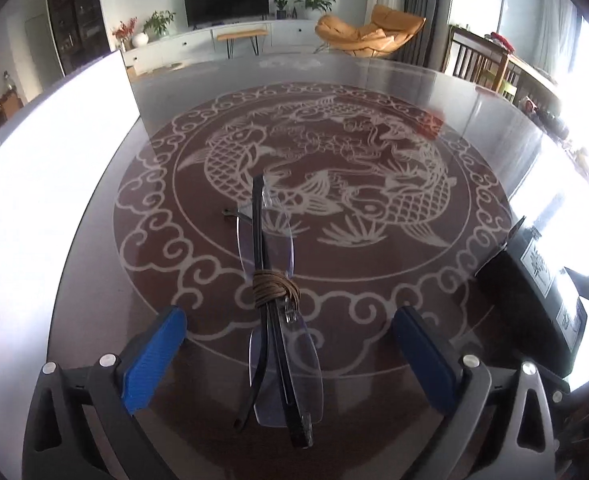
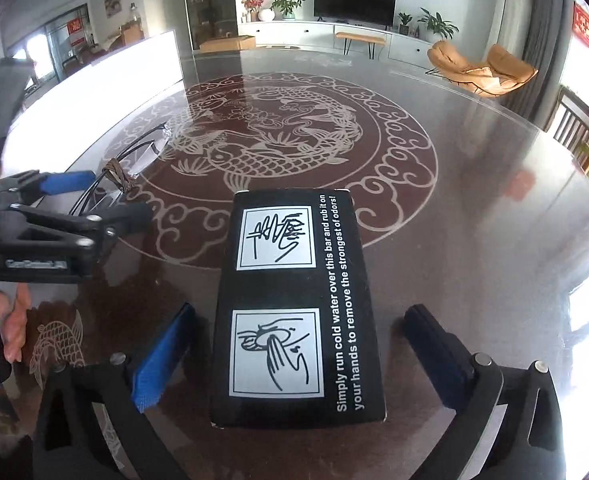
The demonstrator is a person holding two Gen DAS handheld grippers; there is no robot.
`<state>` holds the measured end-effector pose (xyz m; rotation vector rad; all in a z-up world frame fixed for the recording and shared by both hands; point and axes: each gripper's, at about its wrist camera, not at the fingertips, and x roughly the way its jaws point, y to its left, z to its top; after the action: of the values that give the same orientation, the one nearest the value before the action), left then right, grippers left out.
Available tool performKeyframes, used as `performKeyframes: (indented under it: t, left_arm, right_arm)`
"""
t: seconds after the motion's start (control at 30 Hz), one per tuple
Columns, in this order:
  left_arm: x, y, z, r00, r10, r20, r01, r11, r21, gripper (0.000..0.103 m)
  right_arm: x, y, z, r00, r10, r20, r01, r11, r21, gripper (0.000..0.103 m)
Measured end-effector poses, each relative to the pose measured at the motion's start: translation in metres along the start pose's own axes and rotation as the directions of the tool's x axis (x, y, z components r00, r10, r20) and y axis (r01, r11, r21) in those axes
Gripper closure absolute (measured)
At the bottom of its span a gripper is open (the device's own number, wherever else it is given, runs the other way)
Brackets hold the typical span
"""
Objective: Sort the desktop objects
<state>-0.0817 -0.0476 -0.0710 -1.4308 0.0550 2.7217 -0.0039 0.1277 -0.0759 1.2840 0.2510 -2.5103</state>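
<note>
Left tongs: we see our left gripper [image 1: 288, 344] spread wide, its blue pads clear of the folded glasses [image 1: 272, 308] lying between them on the glass table [image 1: 474, 160].
Right tongs: our right gripper [image 2: 300, 344] stands released around the black box [image 2: 294, 308], pads apart from its sides.
Box: flat on the table, right of the glasses.

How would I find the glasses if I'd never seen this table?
Look at the glass-topped round table with the big fish pattern. Near its edge, left of the black cardboard box, lie folded rimless glasses with black arms. Only they have brown cord wrapped round the middle.
</note>
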Motion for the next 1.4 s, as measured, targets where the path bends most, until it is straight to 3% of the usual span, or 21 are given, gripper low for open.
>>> performKeyframes:
  t: [1.4]
  left_arm:
    - [0.0029, 0.0054, -0.0044, 1.000, 0.004, 0.002, -0.004, 1.000, -0.003, 0.000]
  right_arm:
    - [0.0004, -0.0023, 0.0029, 1.000, 0.001, -0.001, -0.001, 1.000, 0.000, 0.000]
